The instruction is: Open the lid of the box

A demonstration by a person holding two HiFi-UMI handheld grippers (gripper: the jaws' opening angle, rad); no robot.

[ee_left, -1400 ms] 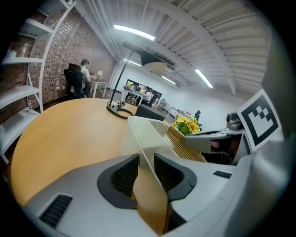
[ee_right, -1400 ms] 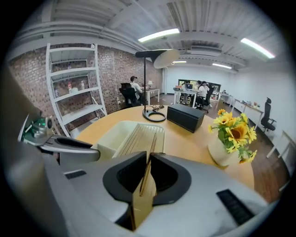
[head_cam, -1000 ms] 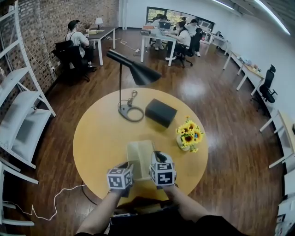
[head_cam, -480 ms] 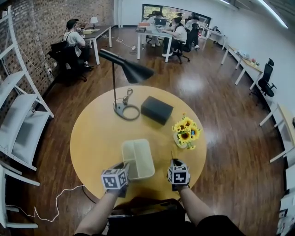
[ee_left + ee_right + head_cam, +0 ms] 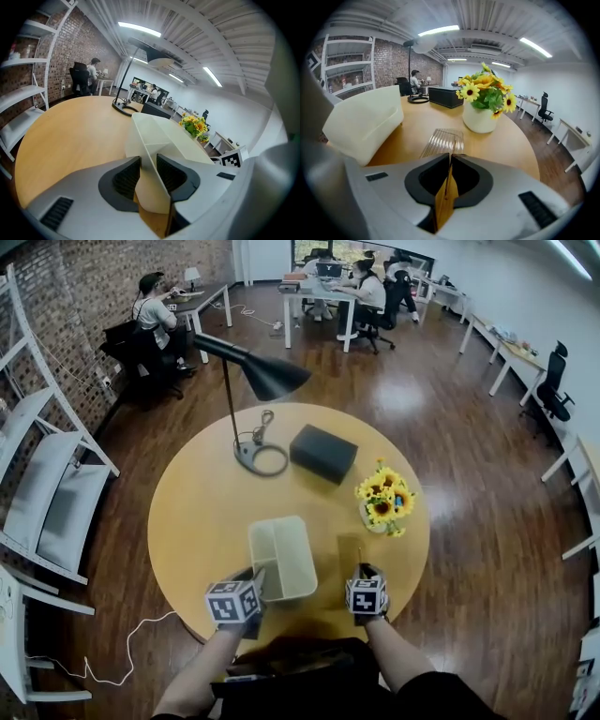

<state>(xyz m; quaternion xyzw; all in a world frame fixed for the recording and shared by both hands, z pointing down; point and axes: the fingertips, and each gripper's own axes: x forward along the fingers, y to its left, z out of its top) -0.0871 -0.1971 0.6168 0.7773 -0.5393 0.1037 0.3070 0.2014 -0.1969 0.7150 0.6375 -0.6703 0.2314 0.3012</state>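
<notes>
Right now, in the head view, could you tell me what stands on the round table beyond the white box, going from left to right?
desk lamp's base → black box → vase of sunflowers

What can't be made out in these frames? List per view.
1. Jaws of left gripper and right gripper: head view, hidden under their marker cubes.
2. Clear ribbed plastic lid in the right jaws: head view, too thin and transparent.
3. Cream two-compartment plastic box, near end: left gripper view, behind the gripper body.
4. Black rectangular case: what it is, every view, too small.
</notes>
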